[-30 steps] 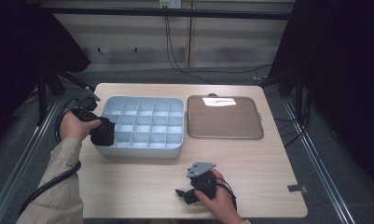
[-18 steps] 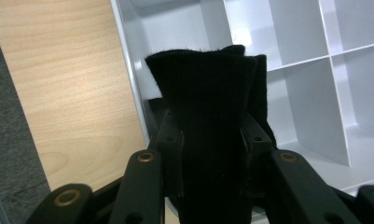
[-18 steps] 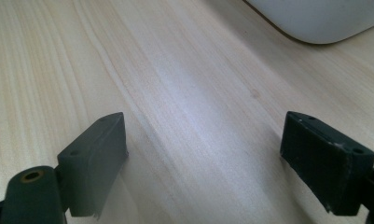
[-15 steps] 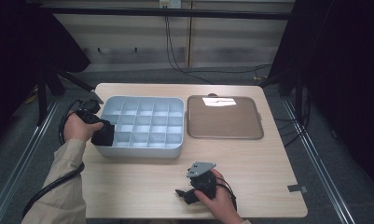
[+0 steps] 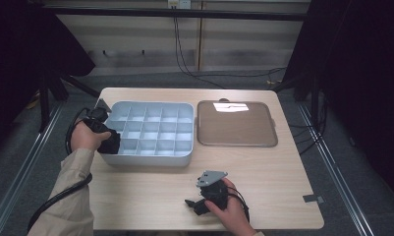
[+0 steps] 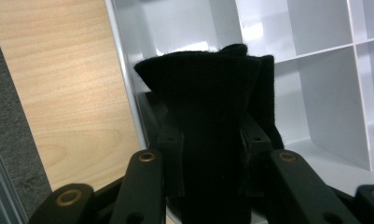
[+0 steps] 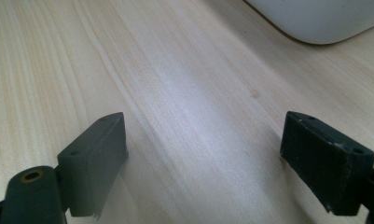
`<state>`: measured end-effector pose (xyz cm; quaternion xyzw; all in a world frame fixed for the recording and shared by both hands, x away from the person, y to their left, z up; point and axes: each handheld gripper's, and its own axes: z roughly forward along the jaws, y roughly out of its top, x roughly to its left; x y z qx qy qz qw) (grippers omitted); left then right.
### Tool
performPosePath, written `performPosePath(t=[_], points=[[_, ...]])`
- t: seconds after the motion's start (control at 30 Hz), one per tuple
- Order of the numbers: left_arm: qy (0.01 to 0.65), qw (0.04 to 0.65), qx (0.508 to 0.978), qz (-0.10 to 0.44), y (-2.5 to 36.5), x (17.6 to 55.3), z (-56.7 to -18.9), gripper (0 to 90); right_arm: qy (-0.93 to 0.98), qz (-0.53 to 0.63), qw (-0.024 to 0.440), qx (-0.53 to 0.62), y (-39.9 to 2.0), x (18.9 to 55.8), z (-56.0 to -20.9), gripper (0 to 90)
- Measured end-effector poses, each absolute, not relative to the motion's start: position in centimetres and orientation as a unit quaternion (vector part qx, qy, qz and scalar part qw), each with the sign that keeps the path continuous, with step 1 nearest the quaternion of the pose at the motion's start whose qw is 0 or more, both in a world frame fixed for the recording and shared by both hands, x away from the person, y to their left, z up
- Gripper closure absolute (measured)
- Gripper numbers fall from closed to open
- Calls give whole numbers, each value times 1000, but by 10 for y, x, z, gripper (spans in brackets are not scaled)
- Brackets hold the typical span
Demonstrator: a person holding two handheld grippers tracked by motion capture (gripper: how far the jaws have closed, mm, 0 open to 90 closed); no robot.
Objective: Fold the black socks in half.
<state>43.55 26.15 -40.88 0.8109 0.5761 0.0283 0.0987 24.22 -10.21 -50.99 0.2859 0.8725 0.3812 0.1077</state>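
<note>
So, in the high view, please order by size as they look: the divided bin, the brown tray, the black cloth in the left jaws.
1-2. Divided bin and brown tray: they look nearly alike in size, so I do not rank them.
3. Black cloth: clearly the smallest, held at the bin's left edge.

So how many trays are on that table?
2: a white divided organizer tray on the left, where the left gripper holds a black cloth, and a flat brown tray to its right.
</note>
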Motion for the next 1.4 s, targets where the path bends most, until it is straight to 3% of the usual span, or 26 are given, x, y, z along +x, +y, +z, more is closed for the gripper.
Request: performPosePath(t=[0.83,1.4], points=[[580,97,808,48,258,429,-417,675,873,381,106,285,-102,242,-510,138],[580,110,806,50,259,430,-401,613,873,382,107,284,-102,243,-510,137]])
